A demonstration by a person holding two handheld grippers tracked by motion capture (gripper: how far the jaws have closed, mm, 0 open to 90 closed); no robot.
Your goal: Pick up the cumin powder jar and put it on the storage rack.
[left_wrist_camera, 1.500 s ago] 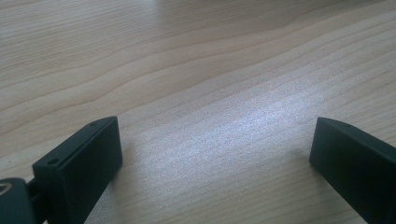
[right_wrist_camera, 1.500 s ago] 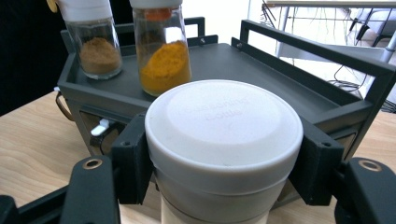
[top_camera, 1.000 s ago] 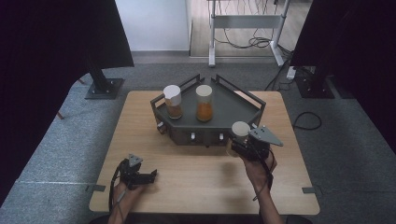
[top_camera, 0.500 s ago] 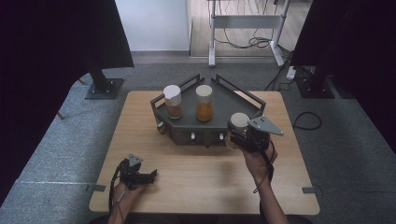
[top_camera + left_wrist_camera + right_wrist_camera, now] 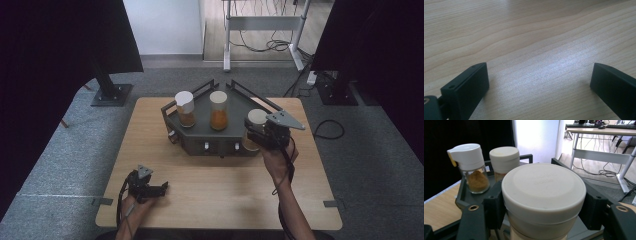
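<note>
While our right claw [image 5: 256, 134] grips a white-lidded jar [image 5: 257, 120] by its body just under the lid, the jar hangs at the front right corner of the dark tray [image 5: 200, 137], beside the rail and not yet set among the others. From the right gripper view, the jar [image 5: 543, 195] sits snug between the two black jaws, with the spout-capped spice jar [image 5: 470, 167] and a second lidded jar [image 5: 504, 160] standing farther back on the tray. Our left claw [image 5: 150, 187] rests on the table [image 5: 215, 195] near the front left, jaws spread wide with nothing between them, only bare wood [image 5: 536, 62] showing. We judge the main risk to be the jar's base, which we cannot see, catching the tray's raised edge as we carry it inward; that could tip it in the grip or jolt the tray and rock the two standing jars. A smooth, round body held only on two sides may also slide down if we tilt the hand. Placing it too close to the middle jar could knock that over, so we want clear height and a level wrist.
</note>
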